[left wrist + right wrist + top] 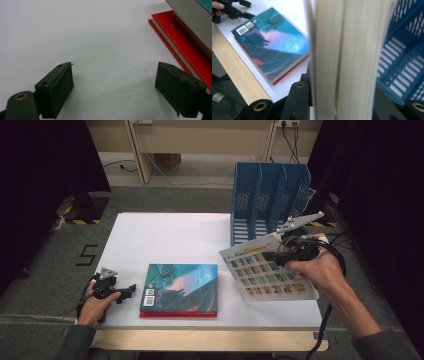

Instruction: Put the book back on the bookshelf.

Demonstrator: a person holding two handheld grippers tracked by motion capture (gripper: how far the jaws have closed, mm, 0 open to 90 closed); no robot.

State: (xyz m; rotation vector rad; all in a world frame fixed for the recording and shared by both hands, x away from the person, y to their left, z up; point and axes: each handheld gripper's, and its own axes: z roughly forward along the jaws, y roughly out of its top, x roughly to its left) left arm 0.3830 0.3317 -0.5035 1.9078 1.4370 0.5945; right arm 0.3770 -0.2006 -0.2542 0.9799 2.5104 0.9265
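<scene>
A booklet (267, 270) with rows of small coloured pictures on its cover is held clamped in the right gripper (280, 254), lifted off the tabletop (165, 235) and tilted, just in front of the blue rack (270, 200). In the right gripper view the page edges (342, 57) are seen end-on between the jaws, which are closed on them from both sides; the grip is taken at one edge so that the rest of the booklet is left free to be slid in. The rack is stood with its upright slots facing the person, and the booklet is judged to be turned toward vertical so that it can be matched to one of those slots.

A second book (180, 287), teal-covered, is left lying flat in front of the rack and to its left, on top of a red one (177, 314) whose edge is seen beneath it. It is probably kept there to be filed after the booklet.

The left gripper (131, 288) is rested on the tabletop farther left of the rack, just beside the stacked books. Its jaws are spread wide with nothing between them, as seen in the left gripper view, where the red book (185, 47) is close to one jaw. It is judged to be parked ready for the next pick.
</scene>
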